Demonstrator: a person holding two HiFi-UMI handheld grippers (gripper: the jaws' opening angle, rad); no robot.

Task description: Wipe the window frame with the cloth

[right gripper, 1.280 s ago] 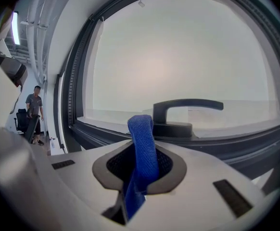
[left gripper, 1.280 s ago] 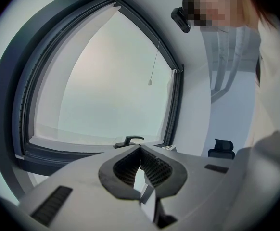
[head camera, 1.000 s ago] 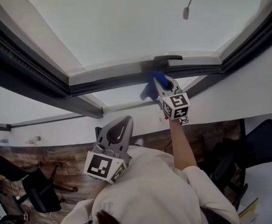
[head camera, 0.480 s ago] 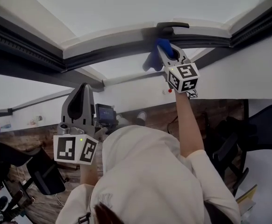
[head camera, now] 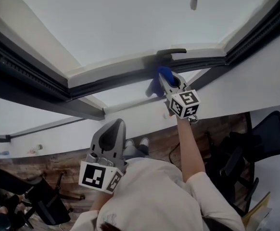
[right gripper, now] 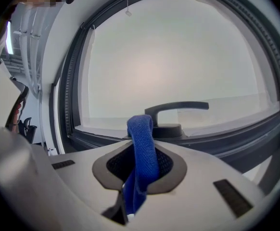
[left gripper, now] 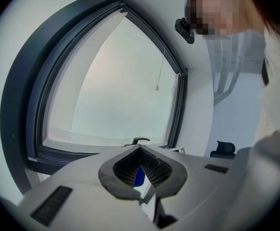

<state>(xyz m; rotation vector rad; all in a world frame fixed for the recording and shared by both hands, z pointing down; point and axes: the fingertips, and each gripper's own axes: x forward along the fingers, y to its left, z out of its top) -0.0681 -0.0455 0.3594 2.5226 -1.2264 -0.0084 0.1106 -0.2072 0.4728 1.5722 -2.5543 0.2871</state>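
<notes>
The right hand-held gripper [right gripper: 140, 170] is clamped on the blue cloth [right gripper: 141, 143]; a fold of cloth stands up ahead of its jaws, at the lower rail of the dark window frame [head camera: 120, 83]; the window handle [right gripper: 176, 108] sits just beyond its tips; the left hand-held gripper [left gripper: 141, 153] hangs lower, well apart from the frame, jaws pressed together with nothing between them.

head view overhead; gripper views face the window frame [right gripper: 70, 90] — right's nearer.
</notes>
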